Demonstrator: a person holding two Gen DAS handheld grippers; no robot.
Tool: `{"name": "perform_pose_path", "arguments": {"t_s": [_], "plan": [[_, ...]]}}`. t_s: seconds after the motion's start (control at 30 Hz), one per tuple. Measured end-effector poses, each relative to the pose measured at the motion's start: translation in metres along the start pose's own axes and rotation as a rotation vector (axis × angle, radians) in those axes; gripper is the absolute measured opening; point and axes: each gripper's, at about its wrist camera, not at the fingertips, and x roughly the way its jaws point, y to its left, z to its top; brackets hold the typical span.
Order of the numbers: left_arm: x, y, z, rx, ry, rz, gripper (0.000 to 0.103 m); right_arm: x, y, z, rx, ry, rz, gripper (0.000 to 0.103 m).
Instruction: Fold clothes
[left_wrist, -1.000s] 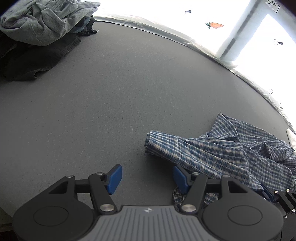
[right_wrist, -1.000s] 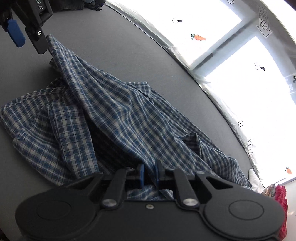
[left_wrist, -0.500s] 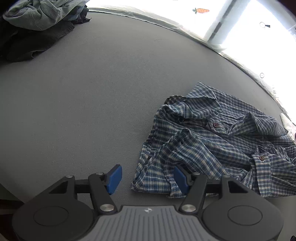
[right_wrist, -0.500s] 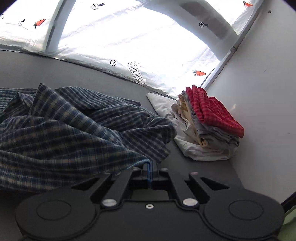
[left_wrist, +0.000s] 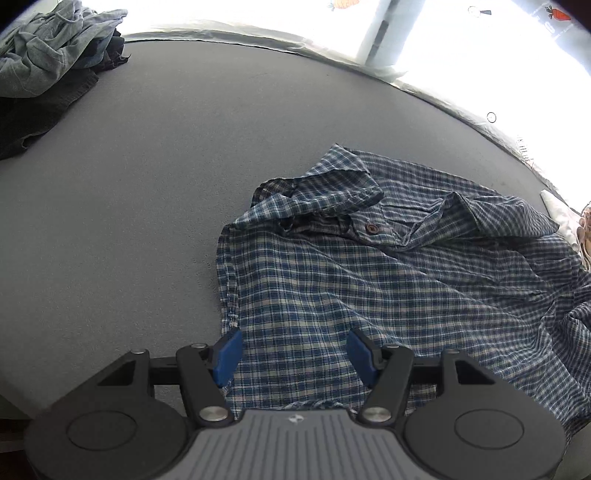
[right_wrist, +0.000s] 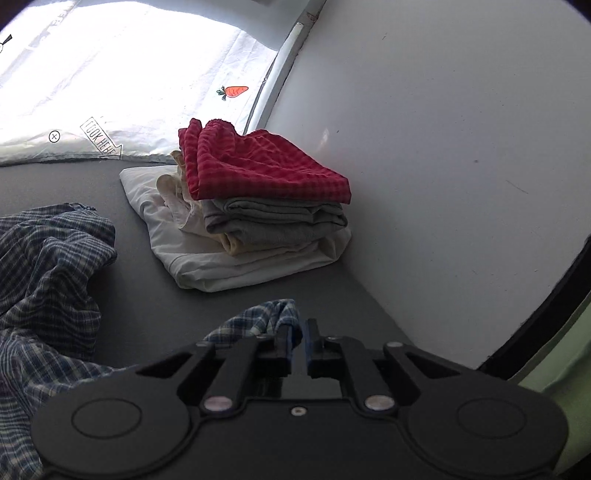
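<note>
A blue plaid shirt (left_wrist: 388, 266) lies crumpled on the grey table (left_wrist: 147, 166), collar and a brown button facing up. My left gripper (left_wrist: 293, 356) hovers open over the shirt's near-left edge, with cloth below its blue pads and nothing pinched. In the right wrist view my right gripper (right_wrist: 300, 334) is shut on a bunched corner of the plaid shirt (right_wrist: 48, 258). The rest of the shirt trails off to the left.
A stack of folded clothes (right_wrist: 258, 206) topped by a red checked cloth sits by the white wall (right_wrist: 443, 147) at the table's right end. A heap of unfolded grey and dark garments (left_wrist: 48, 62) lies at the far left. Bright curtained windows line the back.
My right gripper has swung right with the shirt corner and now faces the folded stack. The shirt has spread out under my left gripper, which stays open and is now over the cloth.
</note>
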Motion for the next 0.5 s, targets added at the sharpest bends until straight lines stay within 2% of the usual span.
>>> {"name": "perform_pose_path", "arguments": {"t_s": [0.03,0.07,0.27,0.37,0.43,0.5], "plan": [[0.0,-0.002,0.003,0.004,-0.006,0.002,0.063,-0.001,0.005,-0.001,0.015,0.018,0.048,0.041],[0.0,-0.005,0.005,0.008,-0.011,0.003,0.063,-0.001,0.011,-0.001,0.03,0.036,0.097,0.053],[0.003,-0.02,0.022,0.039,-0.039,-0.007,0.064,-0.005,0.043,-0.004,0.122,0.14,0.382,0.059],[0.009,-0.034,0.033,0.078,-0.057,-0.021,0.065,0.0,0.051,0.009,0.2,0.129,0.451,0.069],[0.019,-0.05,0.039,0.128,-0.059,-0.031,0.067,0.004,0.058,0.017,0.243,0.121,0.491,0.071],[0.029,-0.065,0.046,0.178,-0.061,-0.04,0.068,0.014,0.07,0.028,0.222,0.117,0.474,0.073]]}}
